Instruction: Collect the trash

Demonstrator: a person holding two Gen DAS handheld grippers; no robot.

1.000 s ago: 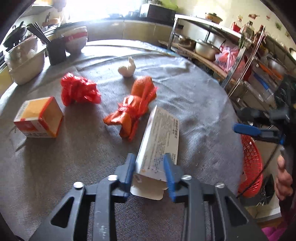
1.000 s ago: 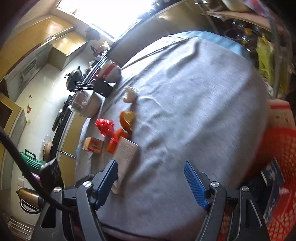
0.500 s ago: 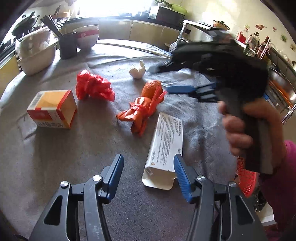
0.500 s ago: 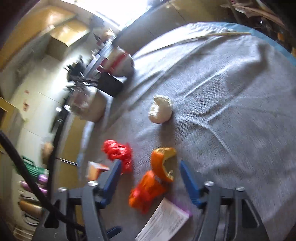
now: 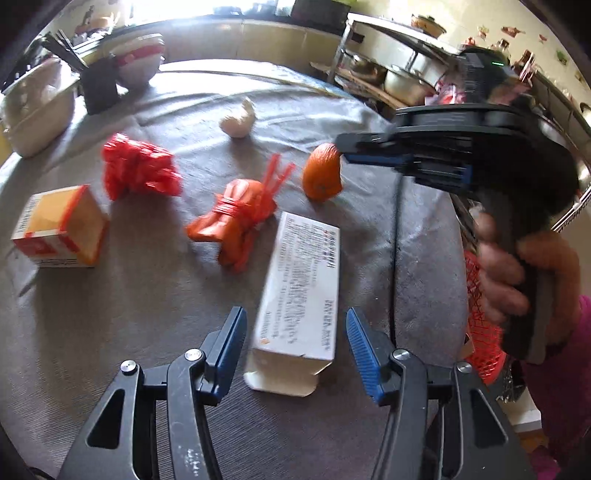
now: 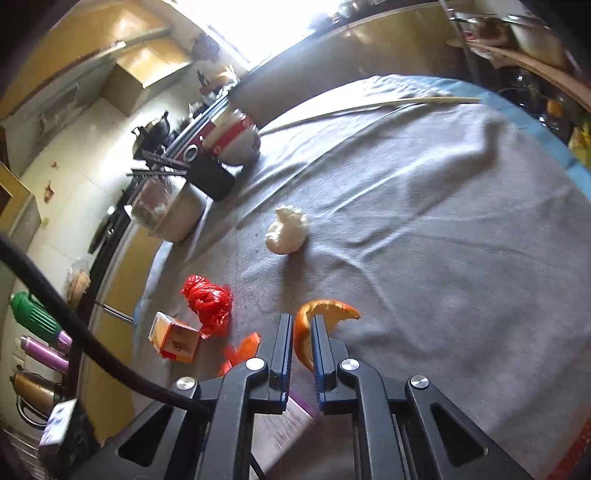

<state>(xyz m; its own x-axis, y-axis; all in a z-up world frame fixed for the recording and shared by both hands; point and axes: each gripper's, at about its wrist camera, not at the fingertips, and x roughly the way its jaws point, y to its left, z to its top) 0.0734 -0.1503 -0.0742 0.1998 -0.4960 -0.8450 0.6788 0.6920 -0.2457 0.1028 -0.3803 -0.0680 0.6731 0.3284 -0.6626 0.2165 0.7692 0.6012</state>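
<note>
Right gripper (image 6: 299, 341) fingers have just closed on the peel (image 6: 325, 314); left gripper (image 5: 293, 347) fingers straddle the carton (image 5: 301, 288), untouching.

Lit hard by daylight from the window (image 6: 255, 26) behind the grey cloth (image 5: 147, 295), blown out to pure white in both views. Glare streaked over the cloth nearest that window; soft shadows cast away from it, beneath the white carton (image 5: 299, 295). Strong fisheye bending, black vignette in the corners. Motion blur on the hand (image 5: 517, 273) and carton; farther shelves soft, dimmer.
</note>
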